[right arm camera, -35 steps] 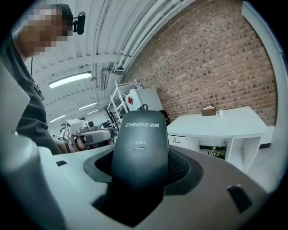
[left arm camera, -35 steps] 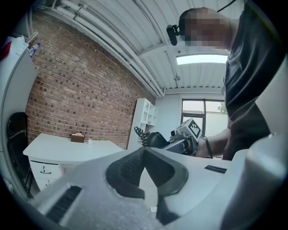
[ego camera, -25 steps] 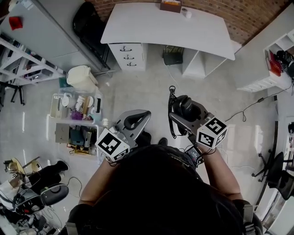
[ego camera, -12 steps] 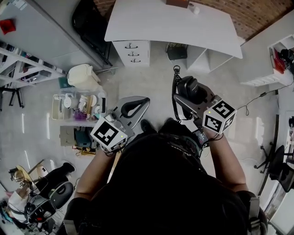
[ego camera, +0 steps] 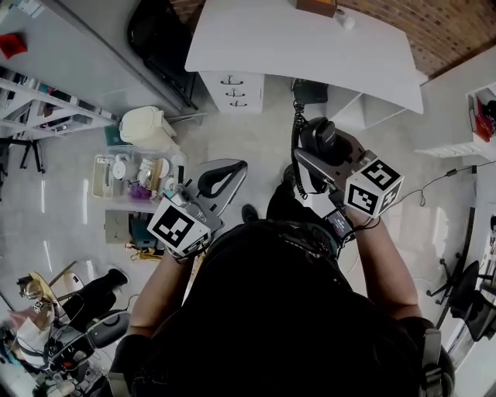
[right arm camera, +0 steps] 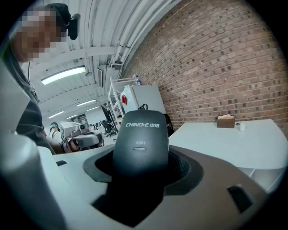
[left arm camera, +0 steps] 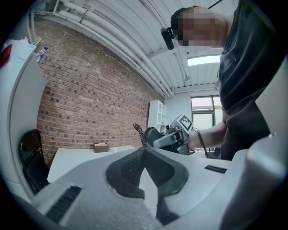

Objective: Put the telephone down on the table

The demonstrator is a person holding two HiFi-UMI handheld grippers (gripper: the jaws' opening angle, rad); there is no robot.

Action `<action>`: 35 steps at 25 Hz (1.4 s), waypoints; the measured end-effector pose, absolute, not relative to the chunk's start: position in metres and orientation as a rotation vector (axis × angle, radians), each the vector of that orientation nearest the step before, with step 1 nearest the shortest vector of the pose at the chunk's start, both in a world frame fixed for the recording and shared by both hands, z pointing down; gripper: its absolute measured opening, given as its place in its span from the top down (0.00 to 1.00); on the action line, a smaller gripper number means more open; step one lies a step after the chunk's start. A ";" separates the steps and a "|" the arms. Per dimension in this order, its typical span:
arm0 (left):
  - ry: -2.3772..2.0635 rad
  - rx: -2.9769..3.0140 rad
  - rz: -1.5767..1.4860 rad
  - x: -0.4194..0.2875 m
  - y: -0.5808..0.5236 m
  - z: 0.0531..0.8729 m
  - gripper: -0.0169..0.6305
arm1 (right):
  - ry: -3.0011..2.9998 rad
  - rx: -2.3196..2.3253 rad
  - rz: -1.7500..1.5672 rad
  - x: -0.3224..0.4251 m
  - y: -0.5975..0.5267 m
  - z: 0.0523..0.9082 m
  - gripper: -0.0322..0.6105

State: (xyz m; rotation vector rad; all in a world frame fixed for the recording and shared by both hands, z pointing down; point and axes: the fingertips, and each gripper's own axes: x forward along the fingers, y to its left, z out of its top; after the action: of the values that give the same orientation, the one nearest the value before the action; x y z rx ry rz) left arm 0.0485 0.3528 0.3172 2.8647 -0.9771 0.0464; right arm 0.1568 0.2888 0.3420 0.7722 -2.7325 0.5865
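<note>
A black telephone handset (ego camera: 319, 138) with a coiled cord (ego camera: 295, 124) is clamped in my right gripper (ego camera: 325, 151), held in the air just short of the white table (ego camera: 302, 46). The right gripper view shows the handset (right arm camera: 140, 143) filling the space between the jaws, with the table (right arm camera: 225, 143) ahead on the right. My left gripper (ego camera: 235, 166) hangs lower left over the floor. Its jaws meet at the tips with nothing between them, as the left gripper view (left arm camera: 144, 153) confirms.
A cardboard box (ego camera: 314, 6) and a small white cup (ego camera: 345, 21) stand at the table's far edge. White drawers (ego camera: 232, 91) sit under it. A black chair (ego camera: 159, 39), a white bin (ego camera: 143, 128) and a cluttered trolley (ego camera: 136, 178) are at the left; shelves (ego camera: 480, 108) at the right.
The person has stepped toward the table. The right gripper with the handset has moved up and closer to the table's near edge. The left gripper has stayed shut and low.
</note>
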 end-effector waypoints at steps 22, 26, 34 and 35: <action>-1.164 2.747 0.041 0.149 0.128 0.320 0.96 | -2.786 0.618 0.603 0.252 0.065 0.343 0.51; -1.153 2.728 0.063 0.163 0.110 0.327 0.96 | -2.793 0.632 0.613 0.267 0.045 0.344 0.51; -1.142 2.745 0.042 0.163 0.088 0.326 0.96 | -2.801 0.637 0.601 0.268 0.022 0.347 0.51; -1.134 2.750 0.031 0.162 0.085 0.325 0.96 | -2.800 0.645 0.600 0.267 0.019 0.347 0.51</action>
State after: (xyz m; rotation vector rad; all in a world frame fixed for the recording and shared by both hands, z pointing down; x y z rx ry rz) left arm 0.1620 0.0850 0.3250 2.7497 -1.1336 0.0305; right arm 0.2670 0.0189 0.3467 0.6450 -2.8003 0.6000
